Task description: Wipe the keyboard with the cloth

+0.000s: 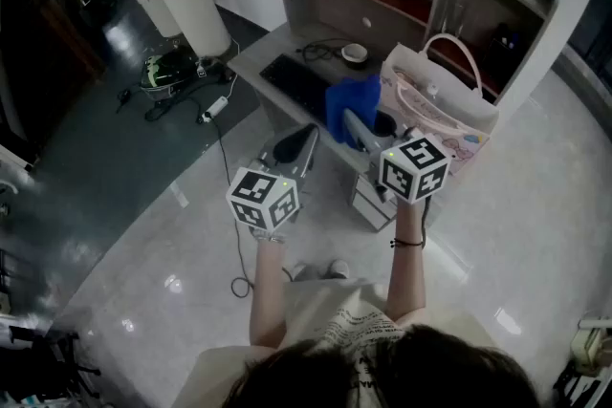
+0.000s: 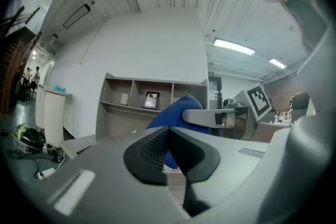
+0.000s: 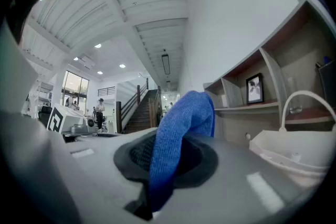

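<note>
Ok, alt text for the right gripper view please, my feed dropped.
The right gripper is shut on a blue cloth, which stands up from between its jaws. Behind, a shelf with a framed photo and a white bag sit right, a staircase left.

The flat black keyboard (image 1: 295, 81) lies on my grey desk (image 1: 251, 60). Right of it is the blue woven cloth (image 1: 352, 105), then the pink handled bag (image 1: 435, 102).

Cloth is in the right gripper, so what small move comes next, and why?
Probably lower the right gripper forward and leftward until the cloth meets the keyboard. The cloth is clamped but appears held in the air beside the keyboard, not touching it, so wiping cannot start. The left gripper is shut and empty.
</note>
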`<action>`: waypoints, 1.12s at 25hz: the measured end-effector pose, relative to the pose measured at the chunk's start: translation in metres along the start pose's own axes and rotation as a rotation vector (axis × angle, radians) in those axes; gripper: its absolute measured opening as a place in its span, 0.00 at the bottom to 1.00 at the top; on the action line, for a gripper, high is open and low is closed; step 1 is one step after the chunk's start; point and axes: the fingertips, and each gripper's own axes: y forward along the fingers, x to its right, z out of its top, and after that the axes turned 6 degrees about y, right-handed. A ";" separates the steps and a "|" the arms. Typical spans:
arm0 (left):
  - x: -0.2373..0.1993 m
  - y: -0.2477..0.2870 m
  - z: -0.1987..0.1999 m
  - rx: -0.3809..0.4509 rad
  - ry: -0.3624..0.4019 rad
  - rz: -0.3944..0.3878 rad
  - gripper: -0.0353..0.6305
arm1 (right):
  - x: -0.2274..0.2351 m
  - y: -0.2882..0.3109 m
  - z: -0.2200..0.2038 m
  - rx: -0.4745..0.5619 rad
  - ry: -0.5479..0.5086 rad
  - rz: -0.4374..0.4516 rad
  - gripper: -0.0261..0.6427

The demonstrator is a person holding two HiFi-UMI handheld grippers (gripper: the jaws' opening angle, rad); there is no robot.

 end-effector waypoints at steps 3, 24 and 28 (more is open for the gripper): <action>0.000 0.000 -0.001 -0.001 0.000 0.002 0.06 | 0.001 0.000 -0.001 -0.001 0.001 -0.002 0.13; -0.010 0.010 -0.007 -0.006 -0.020 0.039 0.06 | 0.018 0.005 -0.005 -0.030 0.005 -0.019 0.13; -0.014 0.013 -0.014 -0.019 -0.031 0.018 0.06 | 0.024 0.010 -0.011 -0.039 0.016 -0.045 0.13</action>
